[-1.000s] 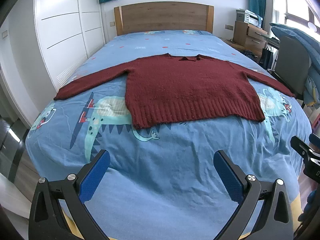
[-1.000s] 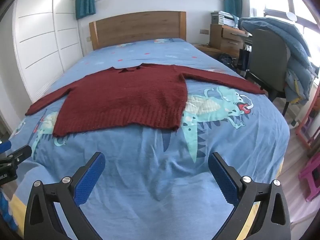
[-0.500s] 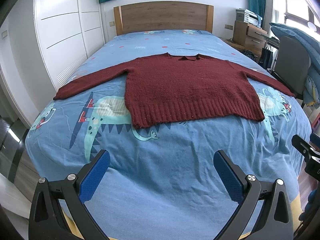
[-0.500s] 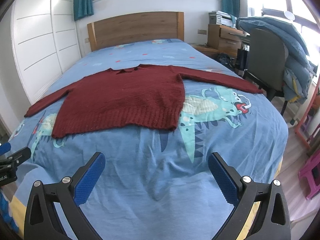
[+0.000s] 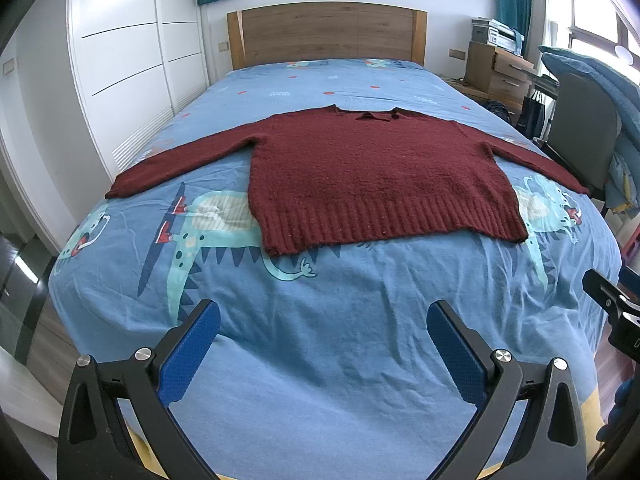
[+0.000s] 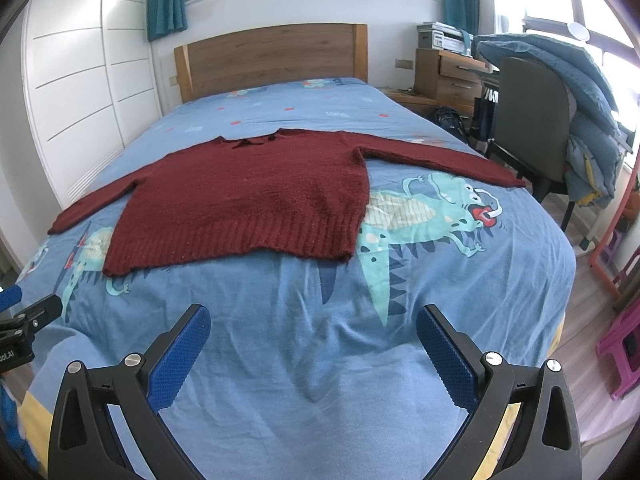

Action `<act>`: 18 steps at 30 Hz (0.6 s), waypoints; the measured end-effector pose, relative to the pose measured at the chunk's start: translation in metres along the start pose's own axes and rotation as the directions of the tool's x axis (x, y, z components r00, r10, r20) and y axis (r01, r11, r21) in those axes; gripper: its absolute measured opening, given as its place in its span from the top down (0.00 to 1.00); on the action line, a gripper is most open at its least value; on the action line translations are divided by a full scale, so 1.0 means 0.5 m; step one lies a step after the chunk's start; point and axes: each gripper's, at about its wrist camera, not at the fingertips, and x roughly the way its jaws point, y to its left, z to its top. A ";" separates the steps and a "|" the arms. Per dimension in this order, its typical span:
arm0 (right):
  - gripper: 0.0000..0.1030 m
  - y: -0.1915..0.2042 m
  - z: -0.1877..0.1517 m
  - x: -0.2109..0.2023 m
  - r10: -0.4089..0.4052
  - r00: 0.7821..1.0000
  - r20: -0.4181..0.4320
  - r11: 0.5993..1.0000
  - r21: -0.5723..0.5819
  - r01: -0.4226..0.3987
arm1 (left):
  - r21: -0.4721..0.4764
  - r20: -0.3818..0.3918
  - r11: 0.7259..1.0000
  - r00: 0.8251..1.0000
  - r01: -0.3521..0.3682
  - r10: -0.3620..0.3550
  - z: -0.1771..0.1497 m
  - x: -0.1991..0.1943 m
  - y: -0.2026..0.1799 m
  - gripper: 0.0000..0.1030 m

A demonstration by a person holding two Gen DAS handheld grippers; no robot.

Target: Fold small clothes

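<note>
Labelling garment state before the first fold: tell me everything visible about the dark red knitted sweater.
The dark red knitted sweater is a chunky, fuzzy-looking knit with a ribbed hem and a small open collar. It lies flat and unfolded on the blue dinosaur-print bedsheet, collar toward the wooden headboard, hem toward the cameras. Both long sleeves are spread outward, reaching close to the bed's side edges. Only the sheet touches it; the left gripper and right gripper are open, short of the hem.
</note>
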 end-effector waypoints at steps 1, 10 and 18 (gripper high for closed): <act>0.00 0.000 0.000 0.001 0.000 1.000 0.000 1.000 0.000 0.000 | 0.000 0.000 1.000 1.000 0.001 -0.001 0.000 0.000 0.000 0.01; 0.00 0.000 0.000 -0.001 0.000 1.000 -0.001 1.000 0.001 0.000 | 0.001 -0.001 1.000 1.000 0.008 -0.008 -0.001 -0.001 -0.001 0.01; 0.00 0.000 -0.001 -0.001 0.002 1.000 -0.001 1.000 0.000 -0.002 | -0.001 -0.002 1.000 1.000 0.013 -0.013 -0.001 -0.002 -0.003 0.01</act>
